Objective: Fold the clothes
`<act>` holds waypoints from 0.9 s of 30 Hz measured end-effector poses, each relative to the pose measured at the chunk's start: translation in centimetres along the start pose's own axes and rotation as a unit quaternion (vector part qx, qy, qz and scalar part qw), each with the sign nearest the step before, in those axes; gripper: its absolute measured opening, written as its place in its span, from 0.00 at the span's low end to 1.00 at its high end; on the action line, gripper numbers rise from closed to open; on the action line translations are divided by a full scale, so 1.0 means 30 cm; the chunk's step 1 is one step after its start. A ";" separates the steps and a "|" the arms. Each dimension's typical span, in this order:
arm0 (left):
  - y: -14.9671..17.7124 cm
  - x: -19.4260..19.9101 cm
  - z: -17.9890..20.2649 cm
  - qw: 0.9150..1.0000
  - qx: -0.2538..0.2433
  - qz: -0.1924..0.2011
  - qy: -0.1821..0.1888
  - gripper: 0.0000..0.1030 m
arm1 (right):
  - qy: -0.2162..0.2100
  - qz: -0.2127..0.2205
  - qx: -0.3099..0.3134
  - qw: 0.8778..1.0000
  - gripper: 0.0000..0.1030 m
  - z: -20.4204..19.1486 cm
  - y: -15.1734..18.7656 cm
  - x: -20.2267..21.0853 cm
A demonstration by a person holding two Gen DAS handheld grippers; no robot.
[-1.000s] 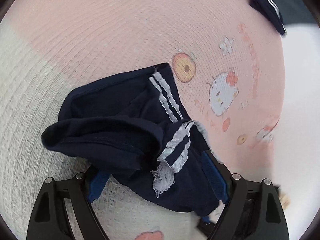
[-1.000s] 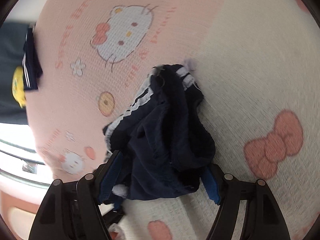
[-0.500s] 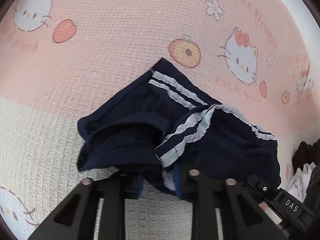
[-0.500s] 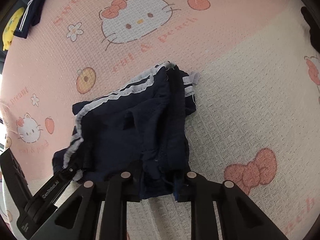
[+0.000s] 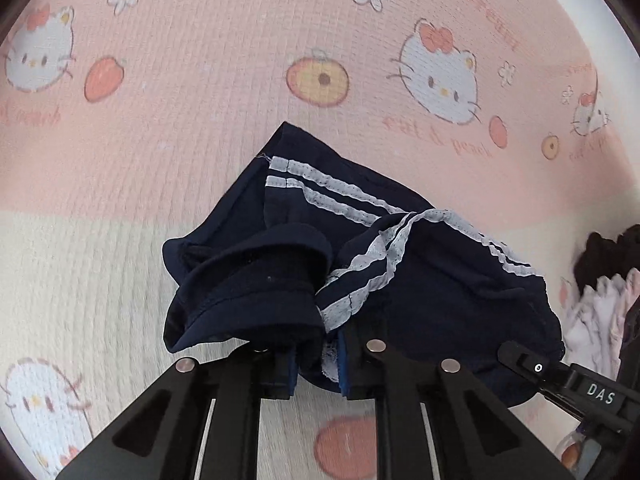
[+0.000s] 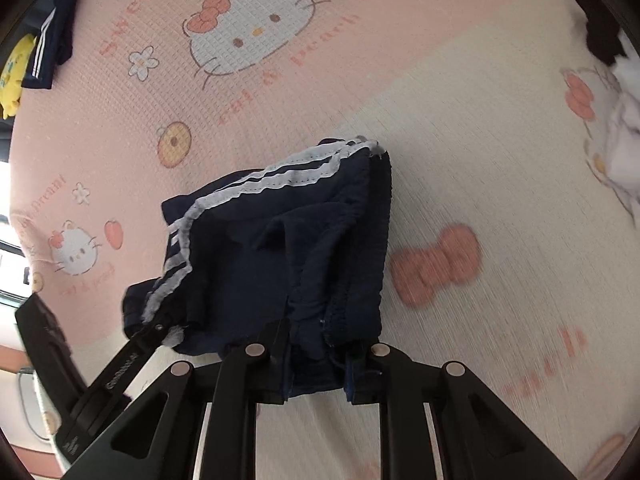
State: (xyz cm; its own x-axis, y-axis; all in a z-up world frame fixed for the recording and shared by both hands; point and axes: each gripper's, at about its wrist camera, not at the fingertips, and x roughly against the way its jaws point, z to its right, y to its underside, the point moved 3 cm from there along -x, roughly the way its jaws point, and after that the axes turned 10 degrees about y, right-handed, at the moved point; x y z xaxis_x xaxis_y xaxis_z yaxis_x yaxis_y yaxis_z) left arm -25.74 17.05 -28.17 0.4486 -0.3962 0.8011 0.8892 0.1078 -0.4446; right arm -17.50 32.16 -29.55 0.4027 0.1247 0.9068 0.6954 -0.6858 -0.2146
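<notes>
Navy shorts with white side stripes (image 5: 420, 288) lie crumpled on a pink and cream Hello Kitty blanket (image 5: 200, 120). My left gripper (image 5: 318, 368) is shut on one bunched edge of the shorts. My right gripper (image 6: 316, 372) is shut on another edge of the same shorts (image 6: 280, 248), near the elastic band. The right gripper's body also shows at the lower right of the left wrist view (image 5: 580, 388). The left gripper's body shows at the lower left of the right wrist view (image 6: 116, 376).
A heap of black and white clothes (image 5: 600, 280) lies at the right, also seen in the right wrist view (image 6: 616, 92). Another navy striped garment and a yellow item (image 6: 44, 52) lie at the blanket's far left corner.
Both grippers went from open around the shorts to shut on their edges. The shorts have been spread a little wider between them, and the views have shifted across the blanket.
</notes>
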 end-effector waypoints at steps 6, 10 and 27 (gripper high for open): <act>0.096 0.040 0.009 0.999 -0.008 -0.028 0.013 0.12 | 0.000 -0.041 0.020 0.999 0.16 0.028 0.097 0.055; 0.156 0.075 0.019 0.999 -0.016 -0.043 0.024 0.12 | 0.015 -0.049 0.028 0.998 0.16 0.046 0.160 0.076; 0.310 0.127 0.079 0.989 -0.101 -0.102 0.021 0.12 | -0.023 -0.094 -0.038 0.995 0.16 0.148 0.282 0.067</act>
State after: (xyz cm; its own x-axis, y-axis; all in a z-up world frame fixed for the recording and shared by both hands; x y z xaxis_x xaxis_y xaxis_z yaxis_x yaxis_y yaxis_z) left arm -15.55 18.69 -28.29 0.2532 -0.4283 0.8675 0.9232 -0.1609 -0.3489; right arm -8.17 29.81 -31.16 0.2980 0.2875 0.9103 0.7145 -0.6995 -0.0129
